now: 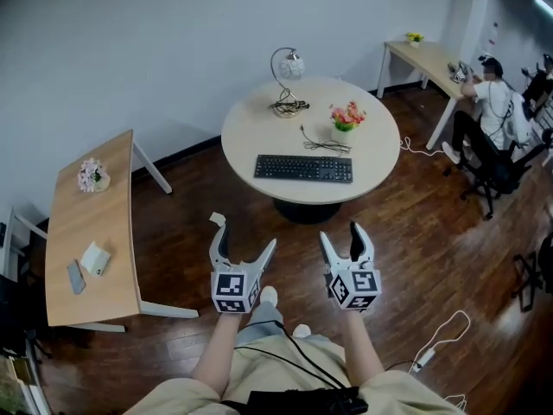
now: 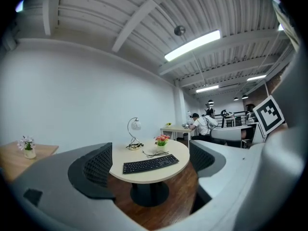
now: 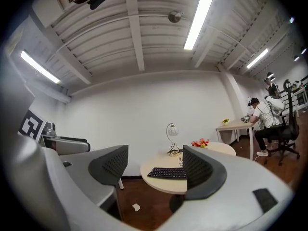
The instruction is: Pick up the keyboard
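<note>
1. The keyboard (image 1: 303, 168) lies flat on the round table (image 1: 251, 137), toward its 6 o'clock edge, the side nearest the person. It is well apart from both grippers.
2. The left gripper (image 1: 244, 236) has its jaws spread wide with nothing between them. It is held low and aimed toward 12 o'clock, so its own view frames the distant keyboard (image 2: 150, 163) between the jaws.
3. The right gripper (image 1: 341, 233), at 3 o'clock of the left, is likewise parted and empty. In its view one jaw partly hides the keyboard (image 3: 167, 173).
4. The lamp (image 1: 288, 80) stands at the table's 12 o'clock and the flower pot (image 1: 346, 119) near 2 o'clock. A loose cable (image 1: 321, 143) lies just behind the keyboard, so the near long edge looks like the freest approach.
5. Judged stage: the reach has not yet begun, and the parted jaws suggest readiness to grip.
</note>
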Motion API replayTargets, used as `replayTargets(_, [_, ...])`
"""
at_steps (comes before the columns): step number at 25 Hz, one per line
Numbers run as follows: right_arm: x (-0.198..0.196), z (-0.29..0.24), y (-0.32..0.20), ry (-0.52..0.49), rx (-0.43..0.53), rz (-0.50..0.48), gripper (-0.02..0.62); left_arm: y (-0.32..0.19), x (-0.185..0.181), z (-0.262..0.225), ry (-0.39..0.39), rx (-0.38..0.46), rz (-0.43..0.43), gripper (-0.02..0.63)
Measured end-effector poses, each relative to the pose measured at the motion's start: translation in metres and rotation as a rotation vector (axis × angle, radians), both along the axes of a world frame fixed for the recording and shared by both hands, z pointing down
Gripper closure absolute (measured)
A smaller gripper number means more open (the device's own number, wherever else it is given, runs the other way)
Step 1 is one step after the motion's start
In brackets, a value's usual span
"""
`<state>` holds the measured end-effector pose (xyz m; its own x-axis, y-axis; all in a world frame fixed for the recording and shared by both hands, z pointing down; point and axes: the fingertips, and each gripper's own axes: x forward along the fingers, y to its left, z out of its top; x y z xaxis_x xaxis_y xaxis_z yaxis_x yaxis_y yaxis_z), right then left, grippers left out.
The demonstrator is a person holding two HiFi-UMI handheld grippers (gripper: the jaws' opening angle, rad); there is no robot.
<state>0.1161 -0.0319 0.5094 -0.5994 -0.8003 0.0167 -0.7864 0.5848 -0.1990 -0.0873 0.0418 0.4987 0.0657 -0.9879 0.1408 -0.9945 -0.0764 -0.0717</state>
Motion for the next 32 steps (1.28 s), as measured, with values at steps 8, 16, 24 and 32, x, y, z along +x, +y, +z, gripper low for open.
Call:
replayTargets(8, [-0.023, 0.027, -0.099, 0.107, 0.004, 0.004, 0.232, -0.140, -0.020, 0.016, 0.045, 0.029, 0.056, 0.124])
replayTargets(16, [-0.054, -0.014, -0.256, 0.198, 0.088, 0.063, 0.232, -0.312, -0.046, -0.009, 0.069, 0.070, 0.144, 0.124])
replayTargets(24, [-0.130, 0.007, -0.348, 0.322, 0.095, -0.007, 0.231, -0.410, -0.091, -0.005, 0.089, 0.032, 0.172, 0.124])
replayTargets(32, [-0.142, 0.084, -0.370, 0.383, -0.074, -0.040, 0.230, -0.454, -0.124, 0.100, 0.143, -0.158, 0.140, 0.132])
